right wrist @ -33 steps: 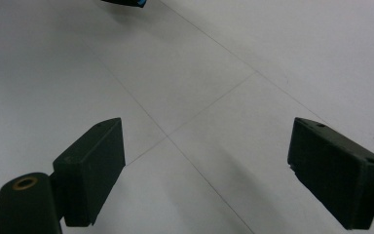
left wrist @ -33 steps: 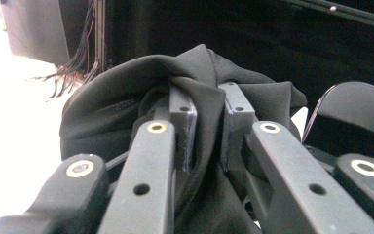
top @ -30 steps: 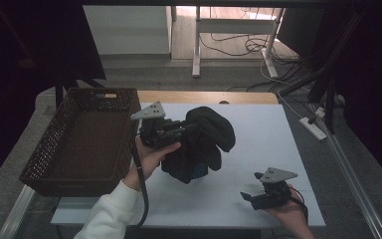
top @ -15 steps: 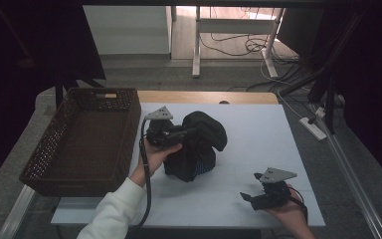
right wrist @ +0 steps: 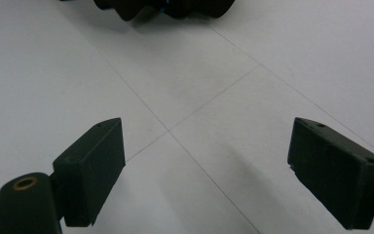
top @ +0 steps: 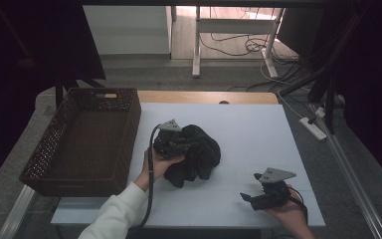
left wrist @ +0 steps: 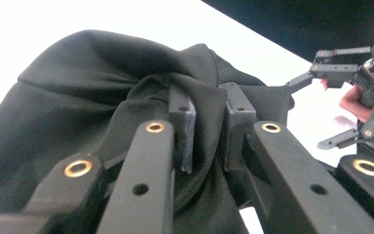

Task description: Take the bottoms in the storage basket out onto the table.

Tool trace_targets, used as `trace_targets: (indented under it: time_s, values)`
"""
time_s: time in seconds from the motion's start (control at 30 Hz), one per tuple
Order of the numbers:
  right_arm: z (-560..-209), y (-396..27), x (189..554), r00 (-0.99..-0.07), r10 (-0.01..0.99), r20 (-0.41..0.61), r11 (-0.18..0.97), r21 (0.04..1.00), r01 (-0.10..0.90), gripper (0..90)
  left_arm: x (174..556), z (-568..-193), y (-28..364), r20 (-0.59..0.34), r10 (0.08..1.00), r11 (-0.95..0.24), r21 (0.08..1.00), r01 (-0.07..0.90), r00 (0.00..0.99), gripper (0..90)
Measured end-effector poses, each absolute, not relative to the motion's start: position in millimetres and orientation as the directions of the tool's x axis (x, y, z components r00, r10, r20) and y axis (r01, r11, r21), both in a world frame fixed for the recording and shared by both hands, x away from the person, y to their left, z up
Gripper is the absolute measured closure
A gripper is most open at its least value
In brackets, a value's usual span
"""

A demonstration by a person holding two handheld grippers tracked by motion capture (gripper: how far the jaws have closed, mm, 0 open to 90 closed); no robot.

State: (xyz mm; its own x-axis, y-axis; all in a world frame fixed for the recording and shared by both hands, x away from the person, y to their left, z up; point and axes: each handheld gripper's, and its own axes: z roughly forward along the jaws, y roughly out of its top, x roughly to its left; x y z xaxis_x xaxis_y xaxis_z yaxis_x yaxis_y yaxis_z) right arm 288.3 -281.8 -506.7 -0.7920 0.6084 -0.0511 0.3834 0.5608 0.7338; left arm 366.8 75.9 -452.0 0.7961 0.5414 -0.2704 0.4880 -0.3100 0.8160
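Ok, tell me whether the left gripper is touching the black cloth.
Touching. The left gripper view shows the left gripper with both pads pinching a fold of the black cloth between them.

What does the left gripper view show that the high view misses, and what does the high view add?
Left gripper view: the left tongs are seen close up, their pads pinching a fold of the crumpled black cloth garment. High view: the brown woven rectangular basket stands at the left of the white table, with the person's white sleeve coming in from the bottom. Both views take in the garment, the white tabletop and the right tongs, which stand open and apart from the garment.
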Motion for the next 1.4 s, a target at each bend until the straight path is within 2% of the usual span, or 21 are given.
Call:
trace_targets:
  time_s: [0.73,0.9,1.17,1.4]
  values:
    - [-509.1,-280.8,288.9,-0.795,0.605,-0.050,0.573,0.720,0.391,13.6,369.2,-471.7,67.3,-0.269,0.535,-0.361,0.784,0.505,0.801,76.3]
    - [-509.0,-280.5,288.5,-0.797,0.602,-0.053,0.578,0.718,0.389,13.7,370.2,-476.2,68.4,-0.266,0.543,-0.371,0.775,0.511,0.797,73.3]
    - [-508.8,-280.0,288.2,-0.795,0.604,-0.057,0.579,0.717,0.389,13.9,359.3,-462.0,67.1,-0.179,0.554,-0.387,0.809,0.442,0.813,43.1]
    - [-508.5,-279.6,288.0,-0.798,0.600,-0.059,0.582,0.717,0.385,14.1,349.8,-445.2,71.4,-0.163,0.542,-0.355,0.845,0.401,0.824,35.5]
